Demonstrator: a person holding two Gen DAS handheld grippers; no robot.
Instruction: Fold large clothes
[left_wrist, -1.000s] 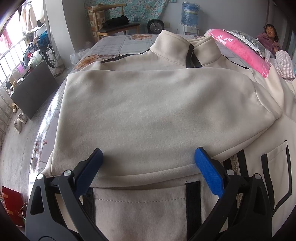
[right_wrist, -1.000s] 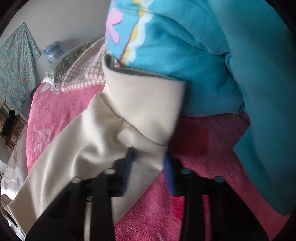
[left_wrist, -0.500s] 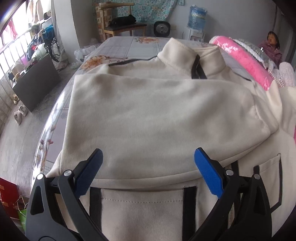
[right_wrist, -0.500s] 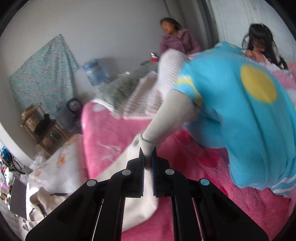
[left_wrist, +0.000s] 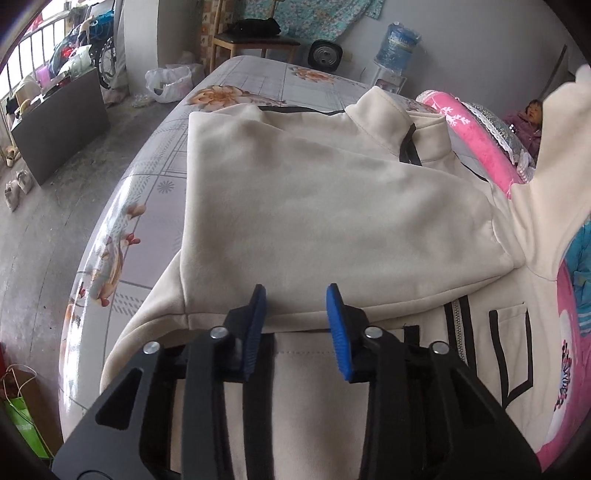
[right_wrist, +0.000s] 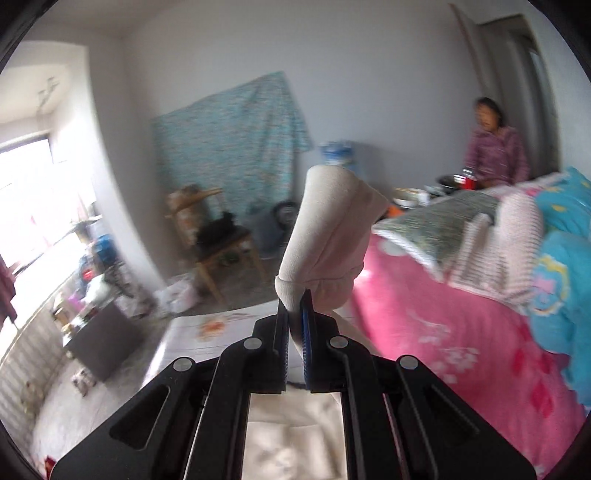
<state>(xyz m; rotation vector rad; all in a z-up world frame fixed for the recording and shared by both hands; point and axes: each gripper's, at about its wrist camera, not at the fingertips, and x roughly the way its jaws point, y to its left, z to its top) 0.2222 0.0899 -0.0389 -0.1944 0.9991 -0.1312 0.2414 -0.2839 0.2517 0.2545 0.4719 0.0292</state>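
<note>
Cream fleece covered most of the floral bed sheet (left_wrist: 229, 92) as the jacket (left_wrist: 332, 206) lay spread across it, collar toward the far end and one sleeve already folded over the chest. My left gripper (left_wrist: 295, 317) hovered at the lower edge of that folded sleeve, its blue pads (left_wrist: 338, 325) apart and holding nothing. My right gripper (right_wrist: 294, 328) was clamped on the cuff of the other sleeve (right_wrist: 328, 229), which rose upright from the pinched jaws above the bed; the left wrist view showed that sleeve lifted at the right edge, beside a pink blanket (right_wrist: 443, 332). A woman in purple (right_wrist: 495, 147) sat by the far wall, near a water jug (left_wrist: 399, 48) and a wooden chair (left_wrist: 255, 40)
</note>
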